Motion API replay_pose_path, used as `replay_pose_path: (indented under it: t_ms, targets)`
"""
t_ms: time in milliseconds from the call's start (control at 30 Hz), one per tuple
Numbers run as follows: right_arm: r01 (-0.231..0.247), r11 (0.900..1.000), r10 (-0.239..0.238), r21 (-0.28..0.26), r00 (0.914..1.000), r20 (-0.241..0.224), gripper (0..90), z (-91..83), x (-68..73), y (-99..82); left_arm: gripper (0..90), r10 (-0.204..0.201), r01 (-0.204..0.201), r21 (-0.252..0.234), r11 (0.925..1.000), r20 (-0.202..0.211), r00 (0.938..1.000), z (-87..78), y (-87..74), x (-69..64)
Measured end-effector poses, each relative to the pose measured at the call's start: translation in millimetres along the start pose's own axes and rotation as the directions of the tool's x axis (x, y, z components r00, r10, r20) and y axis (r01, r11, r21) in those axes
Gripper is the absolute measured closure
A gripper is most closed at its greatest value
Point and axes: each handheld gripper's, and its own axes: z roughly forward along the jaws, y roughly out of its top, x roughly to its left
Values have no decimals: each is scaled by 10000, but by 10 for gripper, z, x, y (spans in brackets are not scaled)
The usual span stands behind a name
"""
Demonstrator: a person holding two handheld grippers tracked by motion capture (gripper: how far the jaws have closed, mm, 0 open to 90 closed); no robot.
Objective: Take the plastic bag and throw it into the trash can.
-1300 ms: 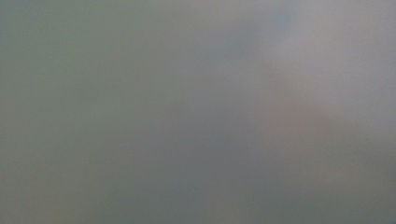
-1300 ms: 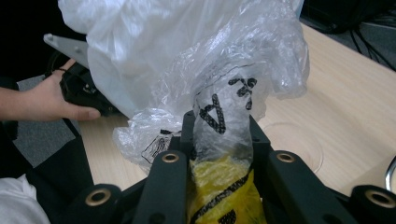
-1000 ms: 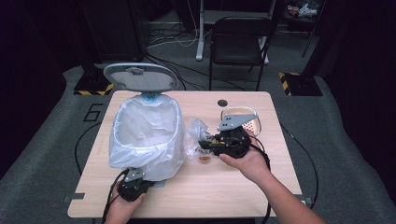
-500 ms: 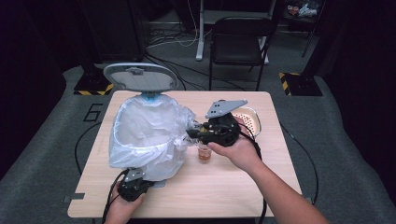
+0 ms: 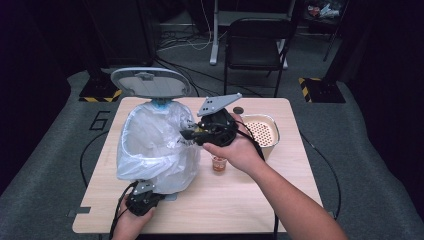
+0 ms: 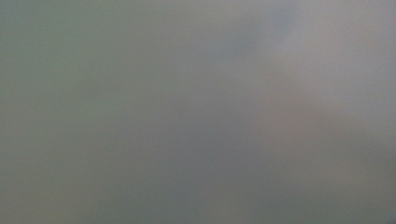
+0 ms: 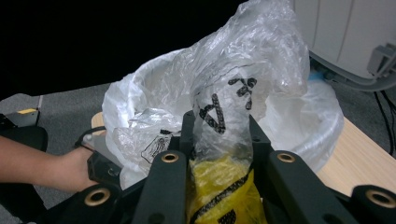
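Observation:
A bin lined with a white plastic bag (image 5: 150,145) stands on the left half of the table, its grey lid (image 5: 150,82) raised behind it. My right gripper (image 5: 189,134) hangs at the bin's right rim, shut on a crumpled clear wrapper (image 7: 224,107) with black print and a yellow part low between the jaws. In the right gripper view the wrapper stands up in front of the bag's open mouth (image 7: 299,121). My left gripper (image 5: 142,197) rests at the foot of the bin by the table's front edge, shut; the bag hides what its jaws touch.
A small clear cup (image 5: 218,163) with brownish contents stands just right of the bin, under my right hand. A cream bowl with a perforated insert (image 5: 274,131) sits at the back right. A black folding chair (image 5: 257,37) stands beyond the table.
My right gripper has risen from the table beside the cup and moved left to the bin's rim, carrying the wrapper. The left gripper has stayed put.

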Motion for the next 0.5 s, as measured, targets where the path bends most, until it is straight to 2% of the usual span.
replay_pose_path:
  t_ms: [500]
  targets:
    - [86, 9999, -89, -119, 9995, -298, 756, 363, 32, 195, 900, 4, -4, -6, 10000, 12, 10000, 0, 0, 1]
